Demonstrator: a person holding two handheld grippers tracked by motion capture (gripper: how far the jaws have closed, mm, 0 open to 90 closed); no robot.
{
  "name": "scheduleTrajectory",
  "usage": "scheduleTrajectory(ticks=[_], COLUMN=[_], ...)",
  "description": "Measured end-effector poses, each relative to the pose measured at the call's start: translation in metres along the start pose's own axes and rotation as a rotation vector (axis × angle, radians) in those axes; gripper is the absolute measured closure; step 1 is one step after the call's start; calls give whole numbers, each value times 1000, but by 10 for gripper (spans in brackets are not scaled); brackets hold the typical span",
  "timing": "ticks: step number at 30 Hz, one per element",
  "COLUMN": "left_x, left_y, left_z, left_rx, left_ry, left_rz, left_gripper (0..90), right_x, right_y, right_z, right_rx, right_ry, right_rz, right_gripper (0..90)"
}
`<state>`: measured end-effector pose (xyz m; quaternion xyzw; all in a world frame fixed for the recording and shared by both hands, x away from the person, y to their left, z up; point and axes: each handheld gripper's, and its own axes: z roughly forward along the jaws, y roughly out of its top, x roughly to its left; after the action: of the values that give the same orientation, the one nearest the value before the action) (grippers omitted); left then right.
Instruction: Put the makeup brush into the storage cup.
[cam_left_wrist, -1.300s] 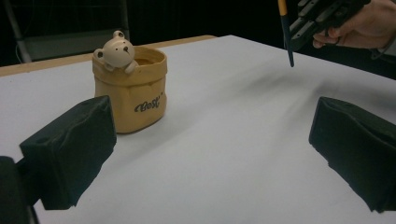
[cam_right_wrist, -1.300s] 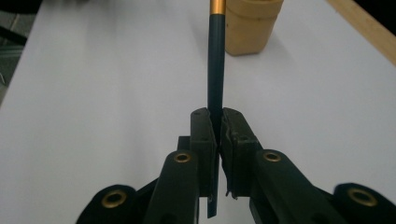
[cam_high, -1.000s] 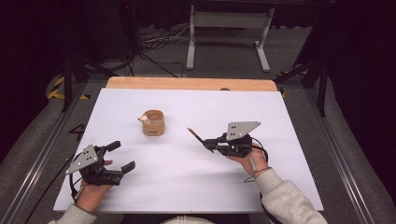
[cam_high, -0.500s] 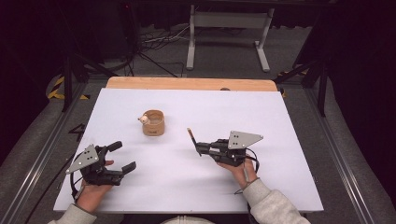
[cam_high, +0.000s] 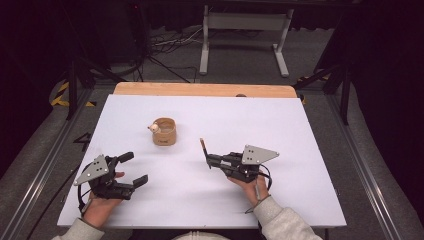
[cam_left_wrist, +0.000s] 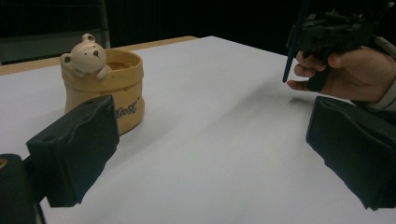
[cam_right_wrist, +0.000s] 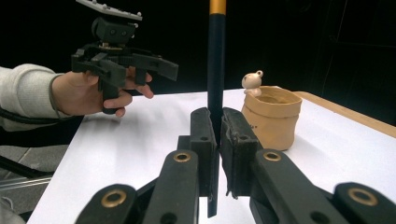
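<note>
Your right gripper (cam_right_wrist: 215, 135) clamps a dark pencil with a tan end (cam_high: 203, 148) near the table's (cam_high: 310, 150) middle; the left gripper (cam_high: 131, 169) gapes empty by the near left corner. Tilt the pencil on approach and it could clip the bear-faced cup's (cam_high: 164, 133) rim, tipping it, or slip between the pads.

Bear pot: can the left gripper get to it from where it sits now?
Probably yes: the left gripper is open, and bare white table lies between it and the bear pot. The right gripper is off to the side.
</note>
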<state>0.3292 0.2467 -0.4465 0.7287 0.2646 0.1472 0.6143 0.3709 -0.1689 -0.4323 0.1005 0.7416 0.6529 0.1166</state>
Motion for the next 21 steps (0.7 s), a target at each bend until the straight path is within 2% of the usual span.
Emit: scheduleTrajectory(ticks=[7,11,15,19,21], left_x=[-4,-7,-11,-14,-15], left_y=[6,13,22,30,34], left_z=[8,14,23,33,38], left_rx=[11,-5,-15,-17,-19], left_ry=[-30,-48,-80,-108,-114], left_rz=[-5,1,10,-1,20], left_gripper=[29,29,30,30,30], right_x=[4,6,6,6,6], right_y=[-2,-2,-2,-4,-4], right_z=[6,7,7,8,9], right_rx=[19,16,10,15,15], right_ry=[16,17,16,15,15], right_rz=[-10,-10,-10,-7,-4], right_gripper=[839,839,839,839,839])
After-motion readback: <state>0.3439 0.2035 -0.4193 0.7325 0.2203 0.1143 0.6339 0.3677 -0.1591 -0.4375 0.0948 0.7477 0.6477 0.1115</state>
